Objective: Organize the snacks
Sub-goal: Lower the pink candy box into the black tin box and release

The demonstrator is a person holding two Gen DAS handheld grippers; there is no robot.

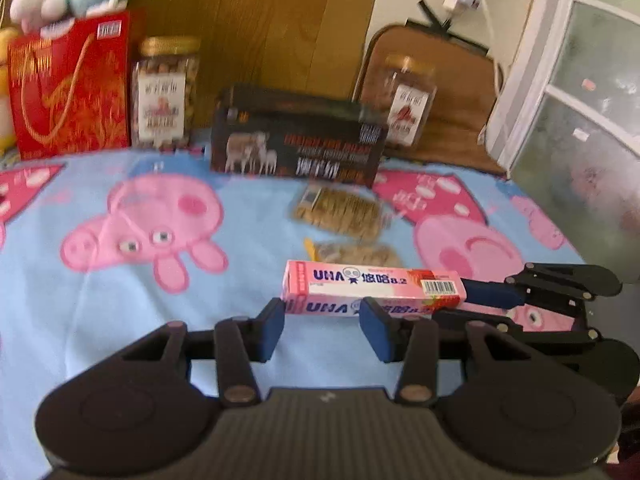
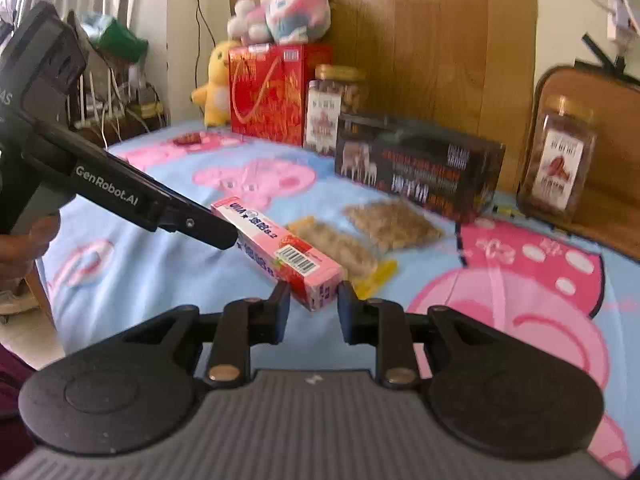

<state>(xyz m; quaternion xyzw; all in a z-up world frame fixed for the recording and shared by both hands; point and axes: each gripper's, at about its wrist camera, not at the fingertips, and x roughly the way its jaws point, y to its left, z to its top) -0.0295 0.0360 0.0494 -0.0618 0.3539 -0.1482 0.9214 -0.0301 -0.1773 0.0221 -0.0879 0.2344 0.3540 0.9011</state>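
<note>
Bright daylight fills both views. Fisheye bending curves the edges; the dark box [image 1: 298, 140] and nut jars [image 1: 166, 94] along the blanket's far edge look blurred.

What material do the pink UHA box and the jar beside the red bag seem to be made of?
The pink UHA box looks like thin printed cardboard with a slight gloss: sharp folded edges, a printed barcode. The jar appears to be clear plastic, possibly glass, since its contents show through; its gold lid looks metallic or metallised plastic.
</note>
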